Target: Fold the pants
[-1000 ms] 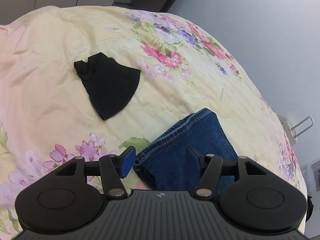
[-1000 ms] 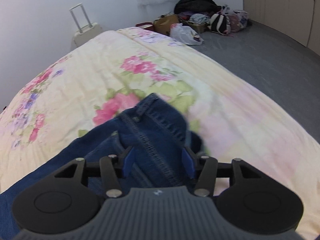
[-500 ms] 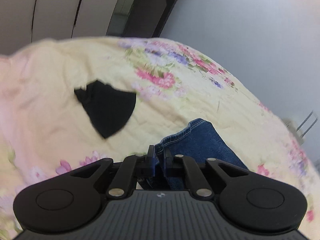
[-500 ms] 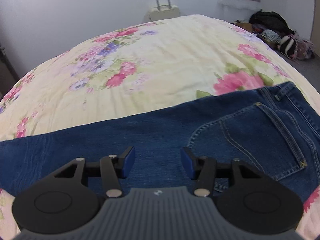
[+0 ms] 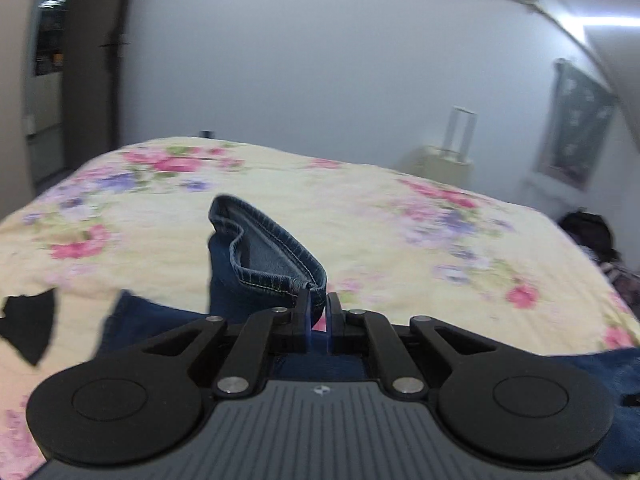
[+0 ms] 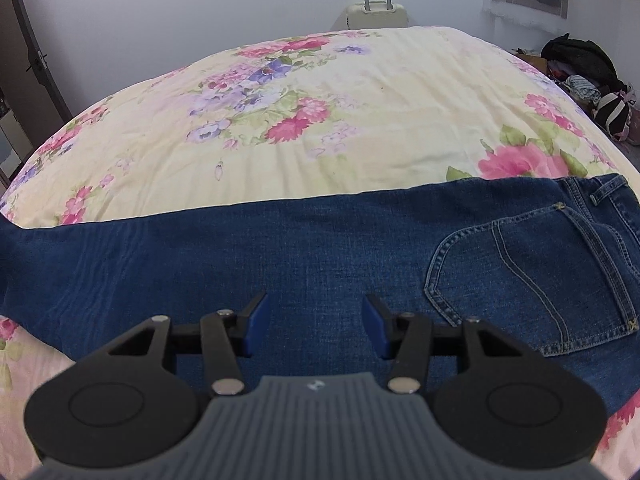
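Blue jeans (image 6: 280, 256) lie flat across a floral bedspread (image 6: 340, 112), legs to the left, back pocket (image 6: 532, 280) at the right. My right gripper (image 6: 314, 320) is open and empty, hovering over the thigh area. My left gripper (image 5: 317, 312) is shut on the hem of a jeans leg (image 5: 276, 260) and holds it lifted above the bed; the open cuff stands up in front of the fingers. More denim (image 5: 148, 324) lies below it.
A black garment (image 5: 30, 328) lies on the bed at the left. A cream suitcase (image 6: 376, 16) stands beyond the far edge of the bed. Bags and clothes (image 6: 584, 68) are piled on the floor at the right. A dark doorway (image 5: 92, 60) is at the left.
My left gripper shut on the leg hem, lifted it and swung right. My right gripper let go of the waistband and moved left over the flat jeans, staying open.
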Motion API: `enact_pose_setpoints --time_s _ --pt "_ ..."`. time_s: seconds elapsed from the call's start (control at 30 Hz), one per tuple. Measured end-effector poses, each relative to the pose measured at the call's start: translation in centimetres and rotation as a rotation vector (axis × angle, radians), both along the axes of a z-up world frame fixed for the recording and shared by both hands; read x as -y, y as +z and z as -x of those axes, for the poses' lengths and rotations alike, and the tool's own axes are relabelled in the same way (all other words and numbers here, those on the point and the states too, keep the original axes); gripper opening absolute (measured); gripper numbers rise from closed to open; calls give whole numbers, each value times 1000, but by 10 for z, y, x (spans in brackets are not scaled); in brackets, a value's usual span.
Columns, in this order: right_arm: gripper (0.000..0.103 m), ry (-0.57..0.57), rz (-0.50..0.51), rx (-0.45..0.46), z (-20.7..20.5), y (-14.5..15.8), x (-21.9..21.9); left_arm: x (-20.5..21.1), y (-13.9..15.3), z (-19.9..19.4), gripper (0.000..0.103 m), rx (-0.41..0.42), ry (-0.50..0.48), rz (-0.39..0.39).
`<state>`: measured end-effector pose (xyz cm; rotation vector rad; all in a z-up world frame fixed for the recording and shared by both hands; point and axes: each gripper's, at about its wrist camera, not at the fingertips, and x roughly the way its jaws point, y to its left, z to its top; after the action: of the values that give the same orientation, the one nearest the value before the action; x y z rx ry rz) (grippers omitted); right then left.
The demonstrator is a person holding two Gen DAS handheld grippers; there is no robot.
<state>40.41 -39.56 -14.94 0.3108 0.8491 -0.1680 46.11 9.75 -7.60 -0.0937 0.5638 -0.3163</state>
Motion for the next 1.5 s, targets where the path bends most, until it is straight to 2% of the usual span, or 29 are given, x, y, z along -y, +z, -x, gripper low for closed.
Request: enact_pose_setpoints --time_s 0.1,0.2,0.23,0.3,0.43,0.67,0.73,0.83,0.9,1.0,1.13,1.23,1.27,1.3,1.33,1.4,1.47,1.5 --pt "48 2 -13 6 0 -1 -1 42 -16 13 8 -45 -156 47" --pt "48 9 -24 10 1 -2 -3 59 -49 12 28 -146 -252 76" --pt "48 12 -27 9 0 -3 -3 59 -59 10 37 -182 -261 77" --pt "48 15 -32 5 0 -5 -4 51 -73 8 45 -233 -267 59" --pt "48 18 -34 -6 -2 -12 -3 -3 -76 -4 49 -230 -156 40" --pt "48 21 -52 13 -19 -25 -8 -141 -46 -71 53 -150 215 1" --pt "48 21 -52 9 -25 -31 -13 -176 -47 -100 59 -183 282 58" --pt "48 17 -40 -7 -29 -40 -20 -215 -65 -141 59 -256 365 183" --pt "48 15 -19 -15 -31 -43 -24 -228 -83 -165 59 -310 375 209" --pt "48 21 19 -24 -35 -45 -31 -229 -108 -185 58 -391 344 210" --pt "48 27 54 -40 -40 -47 -36 -221 -125 -194 37 -402 310 211" --pt "48 29 67 -53 -45 -50 -39 -216 -133 -202 27 -436 272 203" --pt "48 30 71 -55 -46 -51 -40 -213 -137 -204 21 -454 271 200" --pt "48 31 74 -55 -47 -52 -41 -210 -138 -203 9 -455 276 196" --pt "48 32 76 -55 -47 -52 -42 -207 -135 -200 5 -431 281 188" --pt "48 36 84 -55 -47 -52 -44 -195 -114 -183 2 -296 310 128" --pt "48 47 93 -55 -47 -51 -45 -175 -85 -164 3 -135 289 22" --pt "48 52 97 -54 -45 -50 -45 -166 -76 -160 3 -81 275 -45"
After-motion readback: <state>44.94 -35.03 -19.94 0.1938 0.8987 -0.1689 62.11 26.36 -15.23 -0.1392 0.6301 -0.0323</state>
